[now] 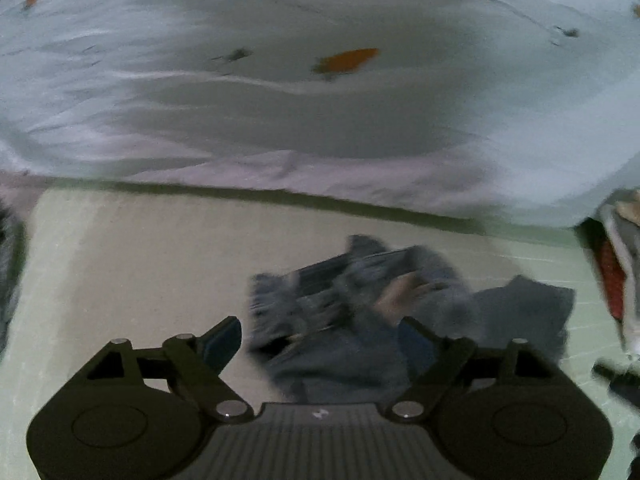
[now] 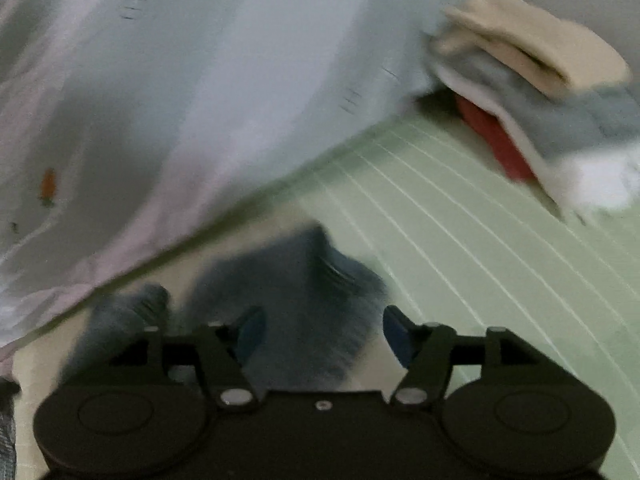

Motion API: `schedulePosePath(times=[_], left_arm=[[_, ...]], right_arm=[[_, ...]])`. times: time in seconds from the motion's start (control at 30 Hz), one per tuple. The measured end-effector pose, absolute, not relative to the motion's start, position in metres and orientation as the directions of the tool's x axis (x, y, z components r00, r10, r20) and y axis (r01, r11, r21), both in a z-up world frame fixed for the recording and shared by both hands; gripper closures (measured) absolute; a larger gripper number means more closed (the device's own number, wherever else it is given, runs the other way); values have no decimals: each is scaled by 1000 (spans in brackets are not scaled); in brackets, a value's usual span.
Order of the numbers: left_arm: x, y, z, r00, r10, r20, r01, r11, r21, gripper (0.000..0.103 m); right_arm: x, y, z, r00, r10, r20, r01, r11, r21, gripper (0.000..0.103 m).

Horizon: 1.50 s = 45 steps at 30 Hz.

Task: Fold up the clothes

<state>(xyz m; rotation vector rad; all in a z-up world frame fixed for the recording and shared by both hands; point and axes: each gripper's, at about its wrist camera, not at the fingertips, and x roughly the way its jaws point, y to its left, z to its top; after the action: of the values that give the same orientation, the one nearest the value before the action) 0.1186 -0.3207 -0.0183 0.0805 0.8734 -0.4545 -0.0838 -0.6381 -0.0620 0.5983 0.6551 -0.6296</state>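
Observation:
A blue-grey garment [image 1: 360, 312] lies crumpled on the pale green mat [image 1: 120, 280] just ahead of my left gripper [image 1: 320, 344], which is open and empty above it. The picture is blurred. In the right wrist view the same blue-grey garment [image 2: 296, 300] lies between and ahead of the fingers of my right gripper [image 2: 320, 336], which is open and holds nothing.
A white sheet with small orange prints [image 1: 320, 100] covers the far side; it also shows in the right wrist view [image 2: 180, 100]. A stack of folded clothes, beige, grey, white and red [image 2: 540, 92], sits at the right on the striped green mat [image 2: 460, 240].

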Motion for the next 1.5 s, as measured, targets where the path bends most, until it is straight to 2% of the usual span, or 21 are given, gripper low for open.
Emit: schedulePosePath(times=[0.17, 0.3, 0.33, 0.37, 0.4, 0.43, 0.47, 0.57, 0.7, 0.77, 0.8, 0.97, 1.13, 1.2, 1.37, 1.4, 1.43, 1.47, 1.5], left_arm=[[120, -366, -21, 467, -448, -763, 527, 833, -166, 16], [117, -397, -45, 402, -423, -812, 575, 807, -135, 17], [117, -398, -50, 397, -409, -822, 578, 807, -123, 26], [116, -396, -53, 397, -399, -827, 578, 808, -113, 45], [116, -391, -55, 401, -389, -829, 570, 815, -106, 55], [116, -385, -56, 406, -379, -832, 562, 821, -99, 74], [118, -374, -55, 415, -382, -826, 539, 834, -115, 82], [124, -329, -43, 475, -363, -801, 443, 886, -139, 88], [126, -234, -21, 590, -256, -766, 241, 961, -135, 91], [124, -179, -22, 608, -190, -771, 89, 981, -172, 91], [121, -156, -25, 616, -125, -777, 19, 989, -144, 91], [98, -53, -57, 533, 130, -836, -318, 947, -55, 92], [72, -24, -87, 468, 124, -875, -402, 911, -86, 88], [66, -24, -92, 462, 112, -880, -410, 907, -100, 85], [62, -23, -101, 456, 93, -885, -425, 896, -125, 80], [64, -23, -103, 454, 88, -887, -428, 894, -130, 80], [65, -22, -105, 451, 84, -889, -431, 892, -134, 79], [66, -21, -107, 449, 81, -890, -440, 887, -141, 79], [68, -19, -110, 446, 76, -892, -447, 882, -149, 79]], right_arm=[[-127, -641, -89, 565, -337, -753, 761, 566, 318, 36], [-138, -644, -102, 547, -327, -770, 784, 523, 335, 36], [-138, -644, -103, 546, -326, -772, 785, 520, 335, 36], [-138, -645, -103, 547, -325, -772, 784, 522, 336, 36], [-136, -645, -102, 552, -323, -769, 779, 528, 338, 36], [-134, -645, -101, 558, -320, -766, 773, 535, 340, 35], [-132, -644, -100, 563, -315, -765, 767, 544, 341, 35], [-123, -640, -100, 571, -294, -766, 749, 569, 340, 35], [-113, -629, -97, 583, -268, -767, 721, 606, 336, 35], [-108, -622, -96, 584, -257, -770, 707, 626, 328, 35], [-105, -620, -96, 584, -249, -772, 700, 635, 325, 35], [-88, -606, -94, 599, -195, -776, 660, 670, 341, 35], [-64, -598, -95, 629, -118, -768, 626, 664, 410, 32], [-53, -597, -98, 627, -118, -770, 629, 659, 412, 29], [-32, -606, -102, 595, -144, -790, 667, 638, 386, 29], [-31, -608, -103, 597, -147, -789, 669, 633, 388, 31], [-30, -610, -104, 602, -140, -786, 665, 632, 397, 37], [-28, -613, -105, 611, -122, -782, 655, 634, 412, 52], [-26, -615, -105, 615, -106, -781, 645, 638, 422, 61]])
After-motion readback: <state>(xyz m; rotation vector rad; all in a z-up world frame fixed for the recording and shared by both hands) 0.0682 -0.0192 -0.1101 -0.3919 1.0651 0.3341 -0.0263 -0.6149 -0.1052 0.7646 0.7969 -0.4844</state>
